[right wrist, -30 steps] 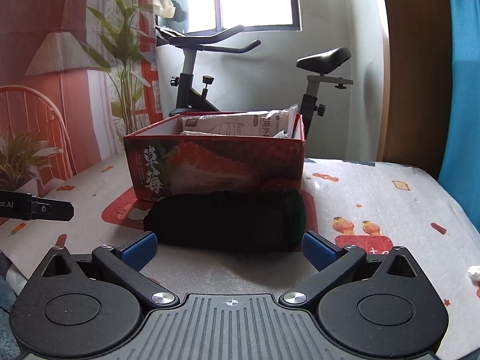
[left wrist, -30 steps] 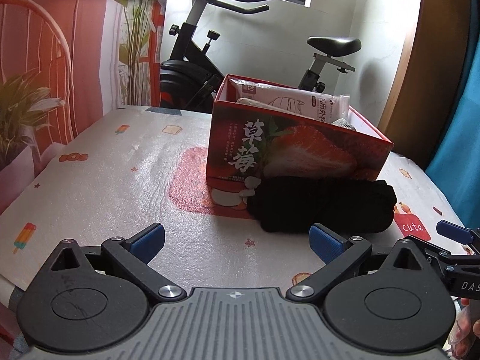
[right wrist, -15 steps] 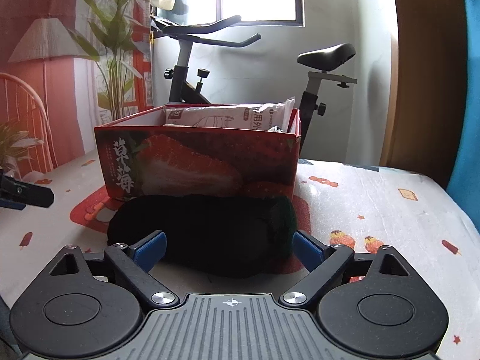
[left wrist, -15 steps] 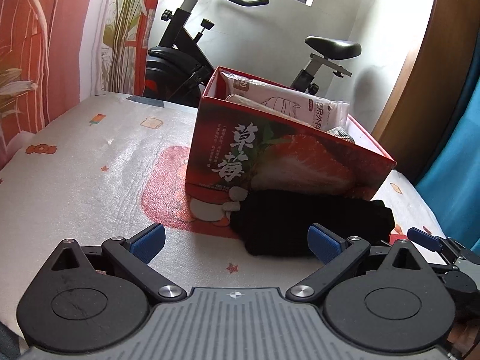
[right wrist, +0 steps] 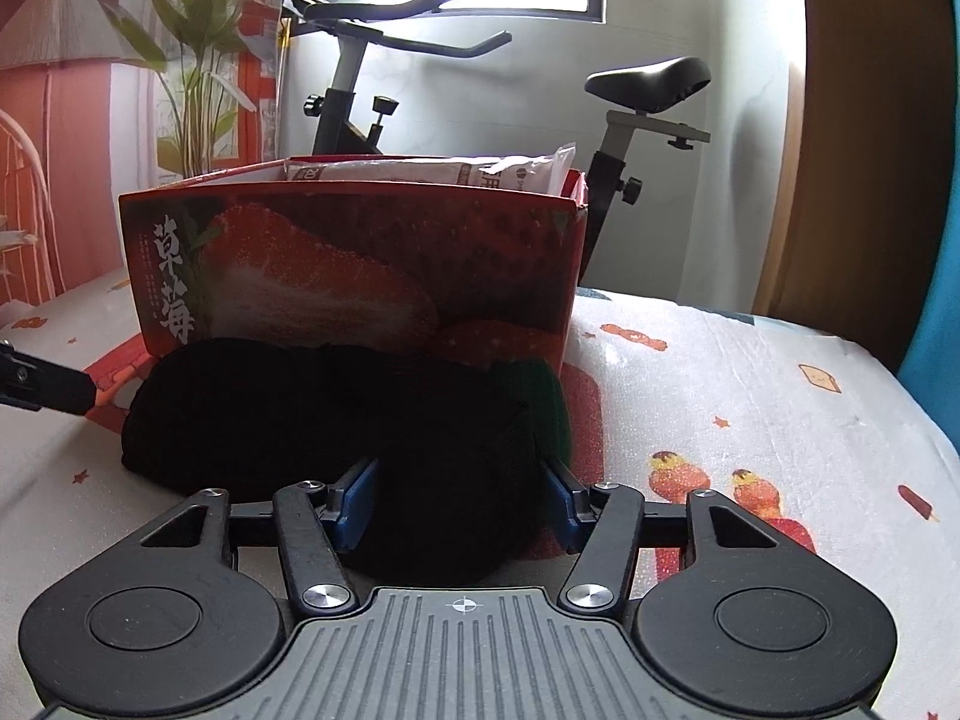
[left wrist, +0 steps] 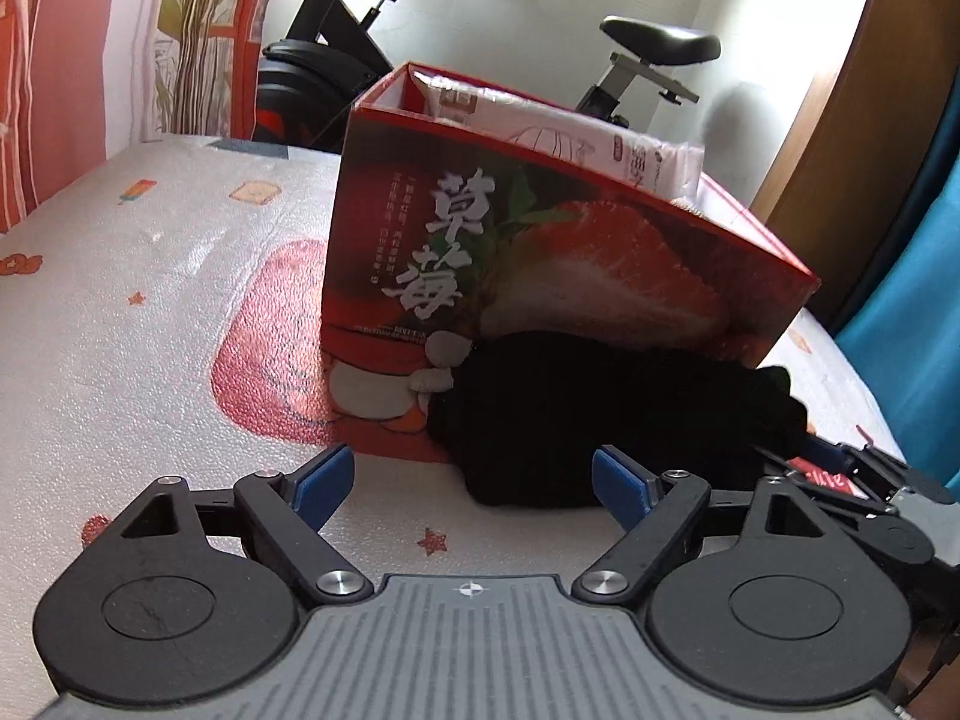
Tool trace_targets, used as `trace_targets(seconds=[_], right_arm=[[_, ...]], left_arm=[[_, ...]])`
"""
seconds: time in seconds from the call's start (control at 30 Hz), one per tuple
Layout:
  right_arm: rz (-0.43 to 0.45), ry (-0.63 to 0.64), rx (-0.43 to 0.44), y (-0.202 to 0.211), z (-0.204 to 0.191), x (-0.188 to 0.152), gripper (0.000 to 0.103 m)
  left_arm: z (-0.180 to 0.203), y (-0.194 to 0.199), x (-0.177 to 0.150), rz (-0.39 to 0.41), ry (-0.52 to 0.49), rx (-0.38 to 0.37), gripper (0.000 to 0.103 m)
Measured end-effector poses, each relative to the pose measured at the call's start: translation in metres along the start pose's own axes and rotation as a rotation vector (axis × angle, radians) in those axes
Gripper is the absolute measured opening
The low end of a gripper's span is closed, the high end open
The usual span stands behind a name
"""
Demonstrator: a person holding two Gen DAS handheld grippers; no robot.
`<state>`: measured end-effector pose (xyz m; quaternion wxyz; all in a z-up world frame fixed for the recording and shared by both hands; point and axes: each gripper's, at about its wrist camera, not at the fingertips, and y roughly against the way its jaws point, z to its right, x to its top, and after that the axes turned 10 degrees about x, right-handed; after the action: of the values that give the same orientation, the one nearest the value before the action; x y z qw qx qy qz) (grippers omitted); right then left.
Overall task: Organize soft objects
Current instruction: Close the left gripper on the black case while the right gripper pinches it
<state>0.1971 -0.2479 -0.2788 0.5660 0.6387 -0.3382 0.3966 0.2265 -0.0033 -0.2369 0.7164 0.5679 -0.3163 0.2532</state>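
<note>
Two views show one black knit bundle (left wrist: 600,414) lying against the strawberry box (left wrist: 540,252). From the left wrist, the left gripper (left wrist: 474,480) has jaws spread but narrowing, the bundle's end just ahead; push further before pinching. From the right wrist, the right gripper (right wrist: 456,501) has jaws closing around the bundle (right wrist: 336,414); grip deep, then lift evenly.

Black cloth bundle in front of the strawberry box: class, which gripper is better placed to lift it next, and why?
Right. The right gripper is closing with the black cloth bundle between its fingers; the left gripper, also closing, sits just short of the bundle's end.
</note>
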Motion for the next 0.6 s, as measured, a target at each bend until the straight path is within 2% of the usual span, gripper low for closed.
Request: trace_targets(seconds=[0.13, 0.23, 0.3, 0.43, 0.6], right_arm=[[-0.007, 0.01, -0.005, -0.003, -0.002, -0.001, 0.053], [-0.018, 0.001, -0.002, -0.006, -0.001, -0.001, 0.053], [-0.018, -0.006, 0.002, -0.006, 0.0, -0.001, 0.053], [-0.017, -0.008, 0.005, -0.006, 0.001, -0.002, 0.053], [-0.019, -0.004, 0.001, -0.006, 0.0, -0.002, 0.053]], left_arm=[[0.0, -0.014, 0.0, -0.022, -0.001, 0.005, 0.084], [0.001, -0.025, 0.004, -0.037, 0.001, -0.035, 0.076], [0.002, -0.034, 0.007, -0.045, 0.008, -0.042, 0.074], [0.003, -0.048, 0.013, -0.05, 0.036, -0.005, 0.073], [0.008, -0.05, 0.019, -0.031, 0.024, -0.032, 0.071]])
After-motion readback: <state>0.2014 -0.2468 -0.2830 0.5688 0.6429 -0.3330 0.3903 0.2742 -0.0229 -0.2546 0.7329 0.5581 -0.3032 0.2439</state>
